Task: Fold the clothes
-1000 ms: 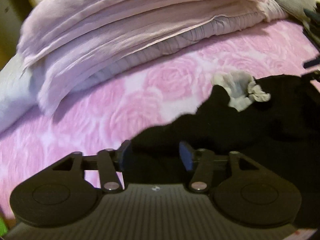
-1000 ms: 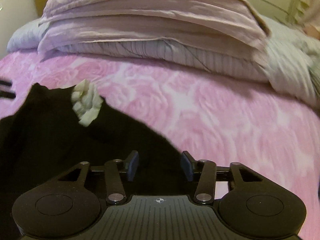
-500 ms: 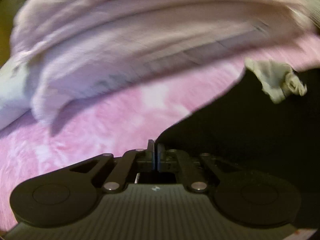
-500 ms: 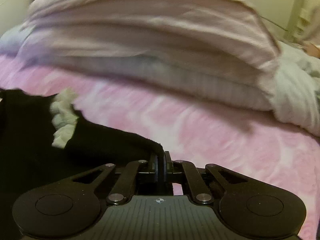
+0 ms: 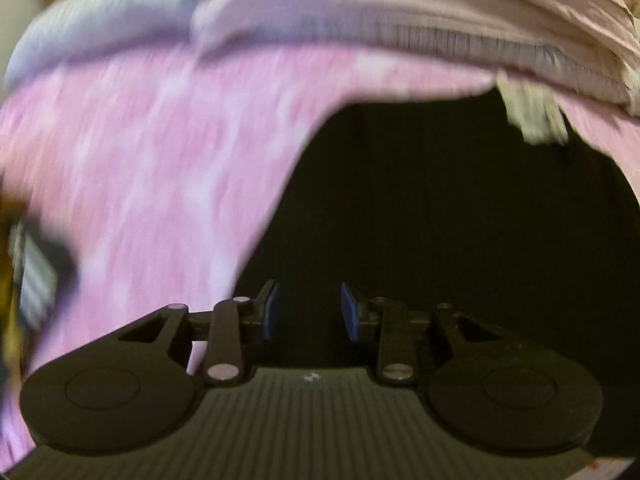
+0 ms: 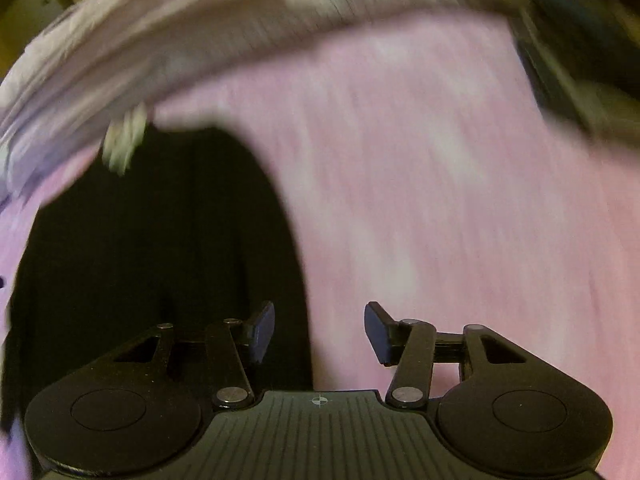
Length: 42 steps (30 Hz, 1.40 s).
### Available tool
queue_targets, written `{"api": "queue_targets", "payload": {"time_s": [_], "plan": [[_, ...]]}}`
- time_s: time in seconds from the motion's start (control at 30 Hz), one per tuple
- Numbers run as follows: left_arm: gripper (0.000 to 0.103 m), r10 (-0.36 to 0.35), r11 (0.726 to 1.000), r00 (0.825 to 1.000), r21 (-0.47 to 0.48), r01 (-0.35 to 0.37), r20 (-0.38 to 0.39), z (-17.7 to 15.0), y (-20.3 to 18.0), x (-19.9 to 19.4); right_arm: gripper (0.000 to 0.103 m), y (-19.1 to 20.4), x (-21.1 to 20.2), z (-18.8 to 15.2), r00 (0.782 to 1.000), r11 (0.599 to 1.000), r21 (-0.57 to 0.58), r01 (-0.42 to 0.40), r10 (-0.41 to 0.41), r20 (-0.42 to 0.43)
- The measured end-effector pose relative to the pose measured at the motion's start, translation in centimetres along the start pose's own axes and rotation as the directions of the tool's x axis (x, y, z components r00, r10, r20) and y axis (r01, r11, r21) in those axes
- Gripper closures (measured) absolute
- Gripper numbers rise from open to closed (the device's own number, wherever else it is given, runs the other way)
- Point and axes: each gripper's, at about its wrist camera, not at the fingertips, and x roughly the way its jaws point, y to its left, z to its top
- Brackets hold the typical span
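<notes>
One black garment [image 5: 460,220] lies on the pink bedcover [image 5: 160,160], and it looks narrow and long, so I judge that its sides are already folded in; the fold from end to end seems not yet done. A small whitish piece [image 5: 534,114] sits at its far end, maybe a collar or a trim, but the blur hides what it is. The left gripper [image 5: 308,312] hangs over the near part of the cloth with its jaws opening and nothing pinched between the blue pads. The right gripper [image 6: 319,330] stands over the right edge of the garment, jaws also opening and holding nothing. Behind the garment a pile of pale bedding [image 5: 400,12] runs along the bed, close to the far end of the cloth. It leaves little free room there, so I think the next fold should come toward the near side. Something dark [image 6: 568,52] is at the upper right, too blurred to name.
</notes>
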Motion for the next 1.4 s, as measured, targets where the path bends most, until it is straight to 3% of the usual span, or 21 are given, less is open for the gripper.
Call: {"api": "queue_targets", "payload": {"time_s": [0.13, 0.23, 0.27, 0.3, 0.37, 0.43, 0.5, 0.53, 0.57, 0.67, 0.77, 0.8, 0.9, 0.93, 1.0, 1.07, 1.17, 1.23, 1.27, 1.33, 1.4], "plan": [[0.074, -0.016, 0.996, 0.994, -0.091, 0.006, -0.109, -7.0, 0.0, -3.7, 0.056, -0.4, -0.9, -9.0, 0.989, 0.998, 0.059, -0.008, 0.016, -0.144], [0.074, -0.032, 0.993, 0.99, -0.118, 0.016, -0.137, -9.9, -0.7, -5.7, 0.058, 0.9, -1.1, -11.1, 0.998, 0.999, 0.039, -0.02, 0.022, -0.051], [0.075, -0.043, 0.991, 0.989, -0.131, 0.024, -0.143, -10.5, -0.8, -6.1, 0.087, 1.4, -0.8, -10.9, 0.997, 0.998, 0.026, -0.055, 0.056, -0.052], [0.075, -0.051, 0.99, 0.988, -0.14, 0.031, -0.144, -11.0, -1.1, -6.5, 0.103, 1.8, -0.6, -10.6, 0.995, 0.997, 0.021, -0.076, 0.077, -0.063], [0.075, -0.051, 0.99, 0.99, -0.138, 0.033, -0.13, -11.4, -1.7, -7.5, 0.103, 2.0, -0.9, -9.3, 0.994, 0.996, -0.015, -0.084, 0.083, -0.07], [0.075, -0.056, 0.991, 0.993, -0.124, 0.043, -0.1, -11.3, -2.1, -8.7, 0.103, 1.2, -3.1, -8.0, 0.999, 0.997, -0.06, -0.043, 0.042, -0.014], [0.075, -0.057, 0.994, 0.996, -0.092, 0.051, -0.064, -11.4, -2.3, -10.0, 0.103, -0.7, -5.9, -6.0, 0.998, 0.993, -0.1, 0.057, -0.052, 0.045], [0.075, -0.049, 0.996, 0.997, -0.079, 0.044, -0.056, -11.5, -2.2, -10.4, 0.103, -2.1, -7.6, -4.7, 0.987, 0.98, -0.14, 0.145, -0.134, 0.084], [0.075, -0.041, 0.997, 0.998, -0.071, 0.038, -0.051, -11.6, -2.0, -10.8, 0.103, -3.4, -8.6, -3.5, 0.974, 0.962, -0.171, 0.215, -0.198, 0.109], [0.075, -0.025, 0.998, 0.998, -0.064, 0.022, -0.055, -12.3, -1.4, -11.0, 0.103, -7.5, -10.8, 0.7, 0.894, 0.865, -0.241, 0.441, -0.401, 0.199], [0.074, -0.009, 0.998, 0.998, -0.061, 0.005, -0.068, -13.0, -0.6, -10.6, 0.103, -10.2, -10.4, 4.6, 0.836, 0.794, -0.266, 0.546, -0.496, 0.237], [0.074, -0.006, 0.998, 0.997, -0.064, 0.001, -0.072, -13.3, -0.3, -10.3, 0.103, -11.1, -9.8, 5.8, 0.835, 0.795, -0.258, 0.549, -0.504, 0.221], [0.071, 0.018, 0.996, 0.995, -0.081, -0.026, -0.098, -14.1, 0.9, -9.4, 0.103, -13.8, -7.2, 8.0, 0.872, 0.856, -0.172, 0.487, -0.486, 0.054], [0.07, 0.026, 0.996, 0.994, -0.085, -0.035, -0.104, -14.3, 1.4, -9.2, 0.101, -14.4, -5.9, 8.6, 0.878, 0.871, -0.13, 0.473, -0.478, -0.004], [0.067, 0.05, 0.993, 0.992, -0.1, -0.062, -0.113, -14.7, 2.6, -8.9, 0.089, -14.5, -4.7, 8.3, 0.876, 0.875, -0.062, 0.481, -0.483, -0.022], [0.064, 0.059, 0.985, 0.992, -0.155, -0.076, -0.114, -15.0, 4.6, -8.8, 0.068, -13.5, -5.1, 7.2, 0.869, 0.869, 0.01, 0.495, -0.495, 0.018], [0.058, 0.066, 0.96, 0.992, -0.263, -0.092, -0.108, -15.3, 7.9, -8.5, 0.055, -10.4, -6.7, 5.3, 0.839, 0.85, 0.091, 0.52, -0.527, 0.131], [0.052, 0.029, 0.935, 0.995, -0.35, -0.06, -0.091, -15.2, 10.0, -8.0, 0.044, -7.9, -7.3, 4.1, 0.824, 0.844, 0.119, 0.523, -0.537, 0.182], [0.05, 0.005, 0.916, 0.997, -0.4, -0.038, -0.082, -15.1, 11.0, -7.4, 0.042, -7.0, -7.5, 3.6, 0.833, 0.852, 0.136, 0.506, -0.524, 0.18], [0.049, -0.05, 0.871, 0.997, -0.49, 0.014, -0.06, -14.9, 12.3, -5.9, 0.042, -5.4, -7.2, 2.7, 0.871, 0.882, 0.163, 0.442, -0.466, 0.155], [0.056, -0.097, 0.823, 0.993, -0.566, 0.041, -0.069, -14.4, 13.0, -3.7, 0.042, -3.2, -6.8, 1.7, 0.903, 0.906, 0.177, 0.384, -0.408, 0.136]]}}
